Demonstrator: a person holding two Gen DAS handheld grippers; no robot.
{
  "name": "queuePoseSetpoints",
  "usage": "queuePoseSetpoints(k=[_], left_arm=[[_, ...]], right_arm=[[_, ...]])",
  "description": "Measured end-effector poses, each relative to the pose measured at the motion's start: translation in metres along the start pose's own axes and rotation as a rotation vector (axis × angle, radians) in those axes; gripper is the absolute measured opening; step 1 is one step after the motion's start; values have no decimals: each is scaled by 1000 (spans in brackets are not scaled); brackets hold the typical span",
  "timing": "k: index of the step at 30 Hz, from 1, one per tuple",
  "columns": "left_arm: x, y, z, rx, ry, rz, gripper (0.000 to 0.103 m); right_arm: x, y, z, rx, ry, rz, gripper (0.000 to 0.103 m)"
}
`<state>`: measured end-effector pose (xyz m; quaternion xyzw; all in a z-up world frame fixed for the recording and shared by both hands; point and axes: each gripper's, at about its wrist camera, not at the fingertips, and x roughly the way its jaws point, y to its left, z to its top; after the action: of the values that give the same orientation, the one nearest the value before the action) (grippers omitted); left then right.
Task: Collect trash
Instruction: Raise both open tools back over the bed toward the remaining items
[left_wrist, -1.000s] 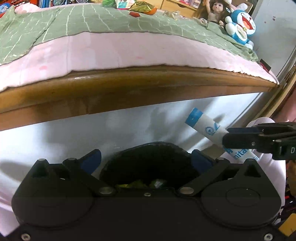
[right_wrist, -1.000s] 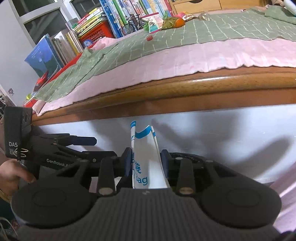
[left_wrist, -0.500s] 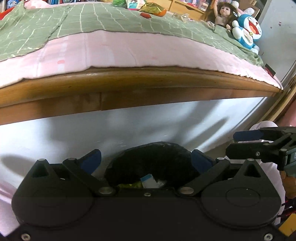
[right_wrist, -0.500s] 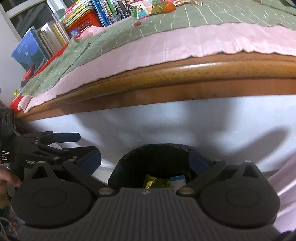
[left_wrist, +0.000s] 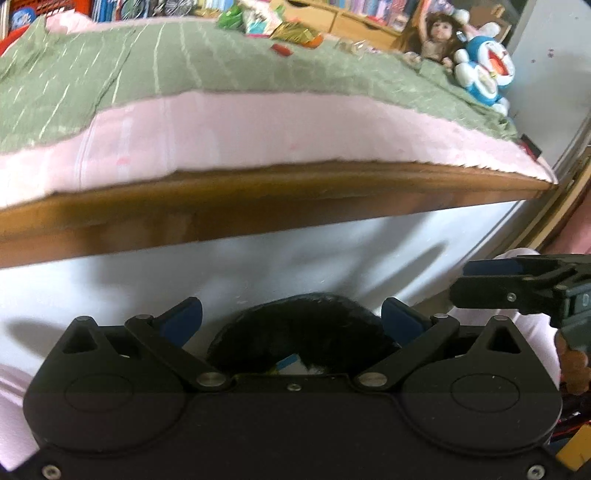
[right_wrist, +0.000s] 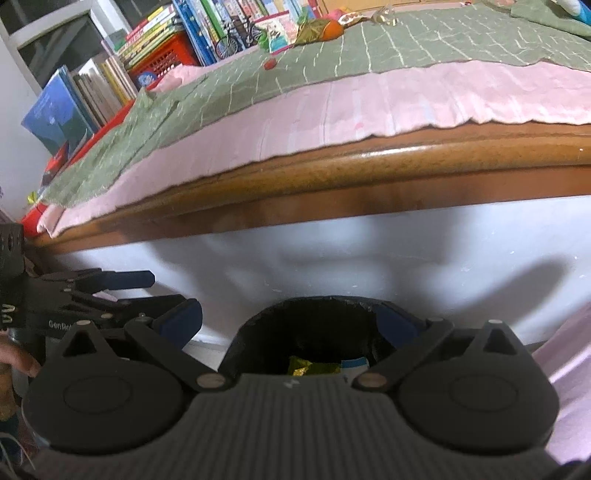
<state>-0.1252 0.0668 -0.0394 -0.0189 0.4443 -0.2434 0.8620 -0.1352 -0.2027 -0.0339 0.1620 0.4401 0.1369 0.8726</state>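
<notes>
Now the right gripper (right_wrist: 290, 319) has its fingers spread wide with nothing in them, and the black bin (right_wrist: 258, 332) sits right below, between the two fingers, with the blue-and-white wrapper (right_wrist: 354, 363) and a yellow wrapper (right_wrist: 314, 367) inside. Close by, the left gripper (left_wrist: 291, 319) is wide and holds nothing too, over the same bin. Past the fingers is the bed (right_wrist: 406, 155), and far back on it lie more wrappers (right_wrist: 317, 27).

Both wrist cams sit just behind their own tongs, angled down and forward at the black bin (left_wrist: 303, 332) close below, bed edge (right_wrist: 369, 166) above it. Left cam faces bed's doll end, right cam the bookshelf end. Shared: bin, bed rail, green blanket (left_wrist: 184, 66). Each view catches the other tongs at frame edge.
</notes>
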Motion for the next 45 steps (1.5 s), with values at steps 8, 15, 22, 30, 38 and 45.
queuePoseSetpoints(k=[8,15,22,30,38,45], left_arm=[[-31,-17,16,40,-84,-29,103],[-53,-25,36,67,-158,-41,103],[-51,-28,70,90,-211,-33,103],[-31,-30,122,109,-261,-40,103],[-1,-28,166,131,-272,-29,103],[31,-13,194,104,-255,0,103]], right_arm=[[-19,4,12,2,-70,12,103],[-37,8,32,-14,-146,26,103],[-45,10,63,-60,-216,-5,103],[-35,1,108,-75,-272,-24,103],[-22,-13,146,-87,-304,-47,103],[-6,-31,176,-86,-310,-80,103]])
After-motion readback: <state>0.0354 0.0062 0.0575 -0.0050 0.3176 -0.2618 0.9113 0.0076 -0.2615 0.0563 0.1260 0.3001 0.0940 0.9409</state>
